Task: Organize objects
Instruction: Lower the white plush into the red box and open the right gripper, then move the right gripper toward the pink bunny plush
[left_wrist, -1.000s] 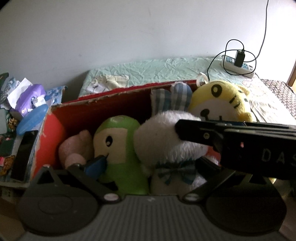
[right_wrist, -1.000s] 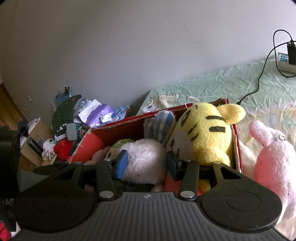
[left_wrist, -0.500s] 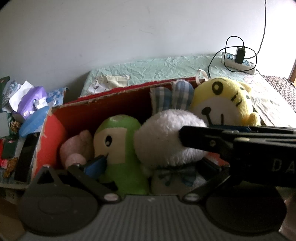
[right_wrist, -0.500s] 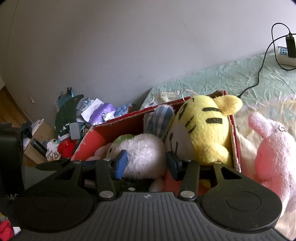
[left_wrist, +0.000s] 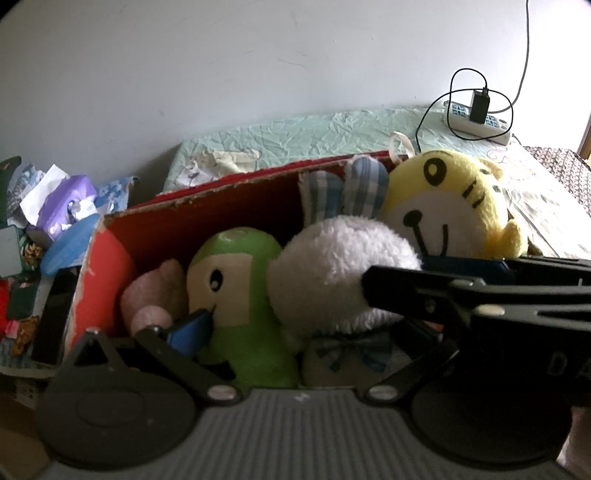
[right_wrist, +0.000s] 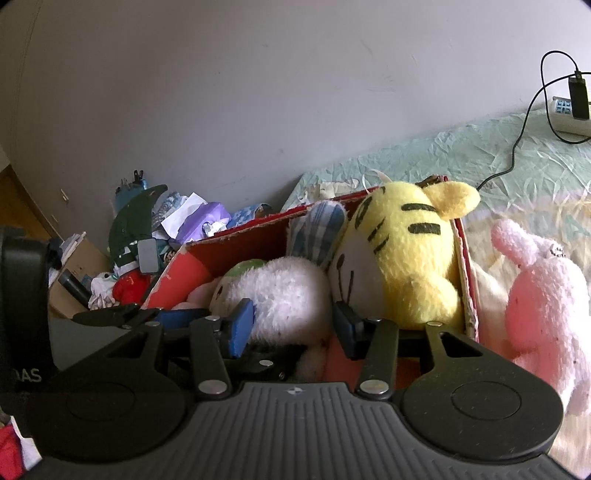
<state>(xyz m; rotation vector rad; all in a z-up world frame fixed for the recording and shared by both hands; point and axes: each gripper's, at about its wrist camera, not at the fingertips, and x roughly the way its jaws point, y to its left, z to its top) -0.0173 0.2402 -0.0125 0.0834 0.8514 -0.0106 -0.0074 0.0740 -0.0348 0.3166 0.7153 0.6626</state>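
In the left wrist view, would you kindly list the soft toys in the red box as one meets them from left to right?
Pale pink plush → green plush → white fluffy plush with checked ears → yellow tiger plush.

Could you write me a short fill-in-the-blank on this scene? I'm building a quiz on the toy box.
1. The soft toys sit in a box whose inside walls are ___.
2. The toy left of the white plush is ___.
3. The yellow tiger has ___ stripes.
4. The toy lying outside the box, on the bed, is a ___ bunny.

Missing words: red; green; black; pink
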